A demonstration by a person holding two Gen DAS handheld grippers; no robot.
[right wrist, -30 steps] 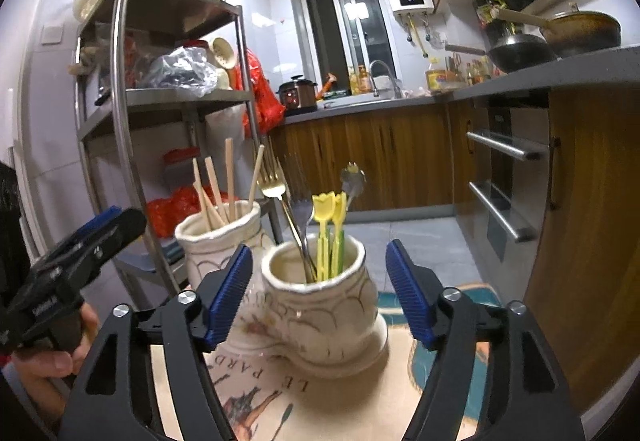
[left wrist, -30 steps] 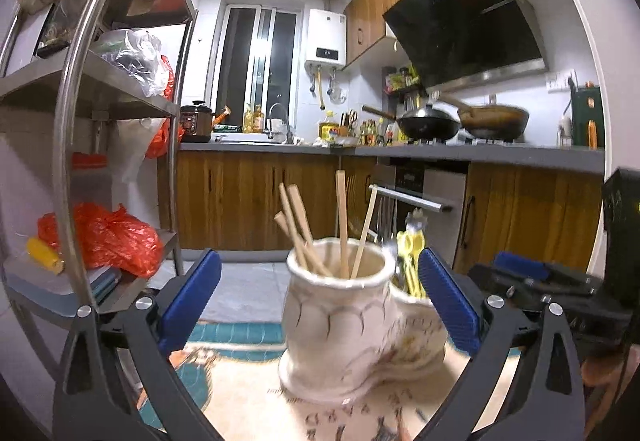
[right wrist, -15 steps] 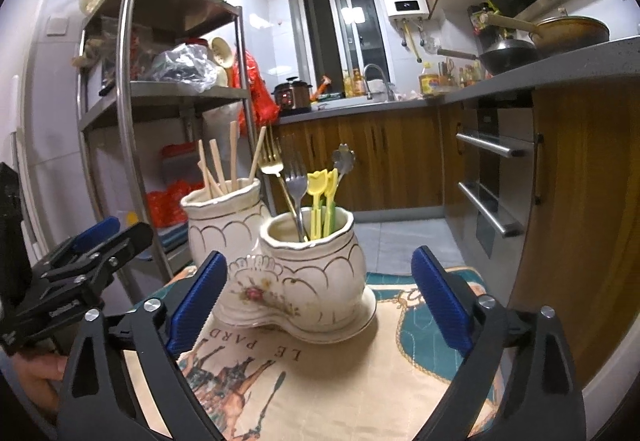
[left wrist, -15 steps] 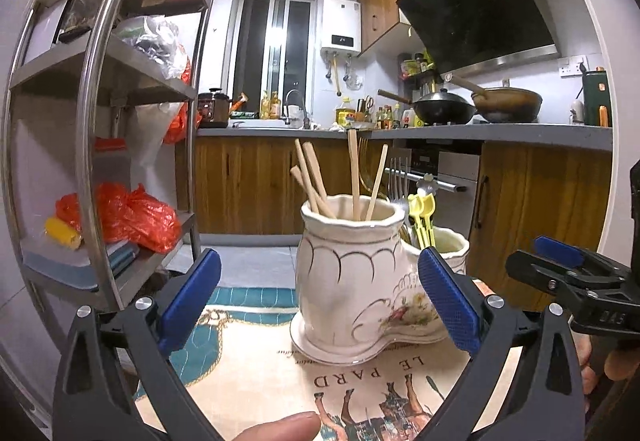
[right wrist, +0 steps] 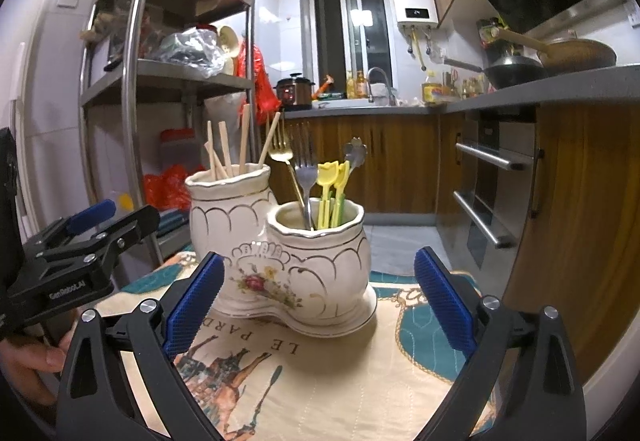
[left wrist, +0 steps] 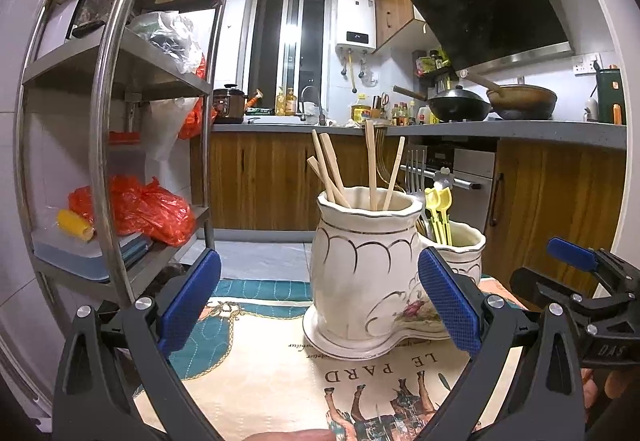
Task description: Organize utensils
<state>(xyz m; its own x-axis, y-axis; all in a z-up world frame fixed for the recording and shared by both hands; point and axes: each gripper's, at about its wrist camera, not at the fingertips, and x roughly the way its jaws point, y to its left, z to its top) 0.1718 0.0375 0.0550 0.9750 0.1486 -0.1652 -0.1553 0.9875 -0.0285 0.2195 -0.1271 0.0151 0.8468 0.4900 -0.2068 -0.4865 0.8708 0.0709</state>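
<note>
Two-pot glazed ceramic utensil holder (right wrist: pixel 280 265), cream with gold scallop lines and a floral decal, both pots fused on one oval base; it sits on a printed cloth mat (right wrist: pixel 320 369) (beige centre, teal quilted border, horse motif, "LE PARD" lettering). Taller pot (left wrist: pixel 366 265): wooden chopsticks (left wrist: pixel 372 165), five or so, splayed, square-section ends up. Shorter pot (right wrist: pixel 318 245): steel fork (right wrist: pixel 306 177), gold-tone fork (right wrist: pixel 280 153), yellow plastic tulip-top picks (right wrist: pixel 332 181), and a flower-headed metal handle (right wrist: pixel 356 151), spoon or fork, can't tell.

Left gripper (left wrist: pixel 320 305): black frame, blue knurled pads, jaws spread wide, nothing held; the tall pot shows between the pads, no contact. Right gripper (right wrist: pixel 316 301): same build, also released and empty, aimed at the holder's short-pot side, pads apart from the ceramic.

Each gripper shows at the edge of the other's view, flanking the holder. Background: stainless tube shelf rack (left wrist: pixel 100 145) with red plastic bags (left wrist: pixel 136 207), wood-front cabinets, grey counter.
</note>
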